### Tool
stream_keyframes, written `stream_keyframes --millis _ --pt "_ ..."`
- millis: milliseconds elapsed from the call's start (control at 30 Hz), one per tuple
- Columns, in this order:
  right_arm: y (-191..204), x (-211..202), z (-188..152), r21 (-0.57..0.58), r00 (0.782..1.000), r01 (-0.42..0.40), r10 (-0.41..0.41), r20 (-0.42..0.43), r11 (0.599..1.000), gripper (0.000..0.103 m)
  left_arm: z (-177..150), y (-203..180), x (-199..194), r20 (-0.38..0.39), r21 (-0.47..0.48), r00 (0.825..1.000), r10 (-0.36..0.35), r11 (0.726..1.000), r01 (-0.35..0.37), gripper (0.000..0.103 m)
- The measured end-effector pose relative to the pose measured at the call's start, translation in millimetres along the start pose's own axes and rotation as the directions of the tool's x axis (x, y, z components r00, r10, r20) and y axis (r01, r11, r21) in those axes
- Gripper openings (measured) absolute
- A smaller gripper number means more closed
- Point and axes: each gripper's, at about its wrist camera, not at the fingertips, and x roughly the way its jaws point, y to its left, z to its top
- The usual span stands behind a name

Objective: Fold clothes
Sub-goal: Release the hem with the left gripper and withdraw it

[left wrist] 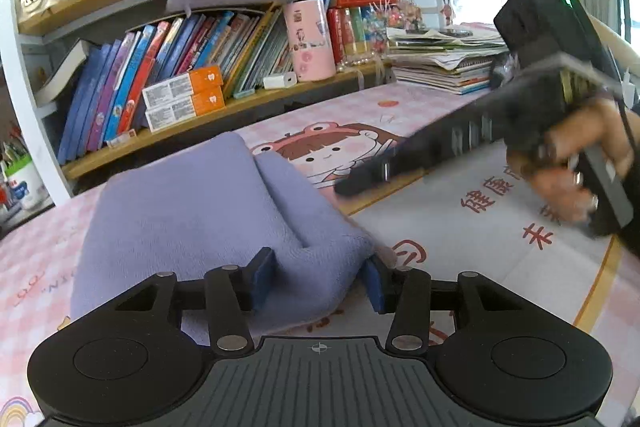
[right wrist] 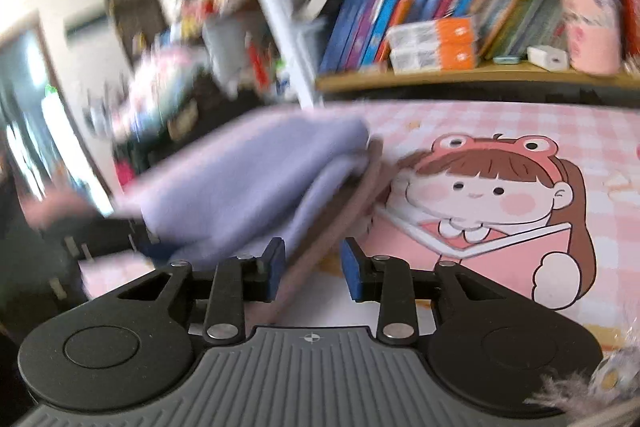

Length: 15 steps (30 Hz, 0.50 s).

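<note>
A folded lavender cloth (left wrist: 192, 211) lies on the pink checked table mat (left wrist: 420, 99). My left gripper (left wrist: 318, 281) stands open at the cloth's near corner, and a thick fold fills the space between its blue pads (left wrist: 262, 279). A hand (left wrist: 572, 163) holds my right gripper (left wrist: 344, 187), blurred, with its tip at the cloth's right edge. In the right wrist view my right gripper (right wrist: 312, 271) is open. The edge of the cloth (right wrist: 248, 179) and its mauve underside run into the gap between the fingers. The left gripper (right wrist: 152, 247) shows dark under the cloth's far side.
Shelves packed with books (left wrist: 200, 67) run along the back of the table. A stack of papers and notebooks (left wrist: 444, 63) sits at the back right. A white sheet with red characters (left wrist: 480, 227) covers the mat on the right. A cartoon girl (right wrist: 480, 187) is printed on the mat.
</note>
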Motion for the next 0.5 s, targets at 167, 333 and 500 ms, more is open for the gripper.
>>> stream_keyframes --millis 167,333,500 --pt "-15 -10 8 0.144 0.997 -0.061 0.052 0.061 0.988 0.032 6 12 -21 0.06 -0.036 0.997 -0.046 0.998 0.048 0.051" --pt "-16 4 20 0.244 0.996 -0.085 0.075 0.048 0.966 0.033 6 28 -61 0.164 -0.012 0.986 -0.04 0.999 0.042 0.052" --pt "-19 31 38 0.336 1.0 -0.007 0.006 0.004 0.942 0.039 -1 40 -48 0.109 -0.049 0.994 -0.008 0.999 0.014 0.051"
